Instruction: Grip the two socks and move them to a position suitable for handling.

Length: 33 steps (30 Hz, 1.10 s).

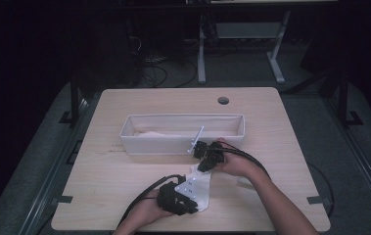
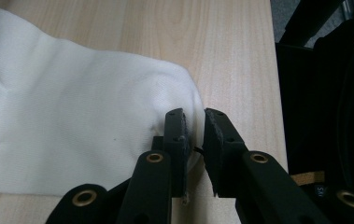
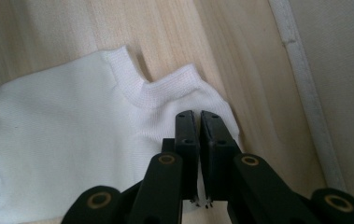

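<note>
While the white sock [image 1: 200, 188] lies on the worktop [image 1: 124, 181], left gripper [image 2: 194, 122] fingers pinch its toe; right gripper [image 3: 199, 122] fingers clamp its cuff edge

Dim lab: bare wooden table [image 1: 124, 186], desk frame [image 1: 277, 54], loose floor cables [image 1: 156, 73].

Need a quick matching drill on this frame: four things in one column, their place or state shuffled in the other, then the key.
Things:
1. sock
2. fabric bin
3. left gripper
4. right gripper

Place or state:
A. pinching the sock near its ribbed cuff
B. lying flat on the table, between both hands
C. standing behind the sock, open at the top
D. pinching the sock's rounded end by the table's near edge

Pairs: 1-B, 2-C, 3-D, 4-A
</note>
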Tool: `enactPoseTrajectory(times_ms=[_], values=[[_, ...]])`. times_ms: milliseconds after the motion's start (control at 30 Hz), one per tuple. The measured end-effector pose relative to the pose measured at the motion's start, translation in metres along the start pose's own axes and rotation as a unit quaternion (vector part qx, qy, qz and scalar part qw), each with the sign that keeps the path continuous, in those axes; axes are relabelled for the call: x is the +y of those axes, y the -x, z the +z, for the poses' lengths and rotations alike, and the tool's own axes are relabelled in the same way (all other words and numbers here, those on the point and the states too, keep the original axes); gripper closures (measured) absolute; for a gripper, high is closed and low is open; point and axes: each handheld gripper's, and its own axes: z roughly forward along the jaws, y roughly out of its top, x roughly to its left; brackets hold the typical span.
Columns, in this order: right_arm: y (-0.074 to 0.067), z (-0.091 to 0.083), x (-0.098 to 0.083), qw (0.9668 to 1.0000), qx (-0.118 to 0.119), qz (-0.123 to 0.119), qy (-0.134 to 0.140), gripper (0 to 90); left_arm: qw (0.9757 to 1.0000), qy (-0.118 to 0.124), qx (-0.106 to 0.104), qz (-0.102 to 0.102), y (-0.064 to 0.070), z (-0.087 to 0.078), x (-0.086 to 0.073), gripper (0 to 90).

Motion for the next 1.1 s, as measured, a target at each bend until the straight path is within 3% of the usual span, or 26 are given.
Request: enactPoseTrajectory(times_ms=[300, 467, 567, 700, 1100], values=[[0.001, 0.000, 0.000, 1.0000, 0.000, 0.006, 0.001, 84.6, 1.0000, 0.000, -0.009, 0.002, 0.003, 0.001, 0.001, 78.5], [-0.002, -0.004, 0.000, 1.0000, 0.003, 0.001, 0.007, 79.1, 0.9999, 0.010, -0.008, 0.000, 0.005, -0.002, 0.002, 72.3], [-0.005, -0.013, -0.001, 0.9997, 0.004, -0.002, 0.025, 77.1, 0.9996, 0.028, -0.007, -0.005, 0.005, -0.009, 0.003, 66.1], [-0.009, -0.024, -0.007, 0.9995, 0.003, 0.002, 0.032, 73.0, 0.9994, 0.032, 0.007, -0.006, 0.006, -0.017, 0.002, 62.6], [-0.012, -0.051, -0.036, 0.9989, -0.011, 0.011, 0.045, 64.8, 0.9991, 0.026, 0.026, -0.022, 0.006, -0.029, -0.008, 54.3]])
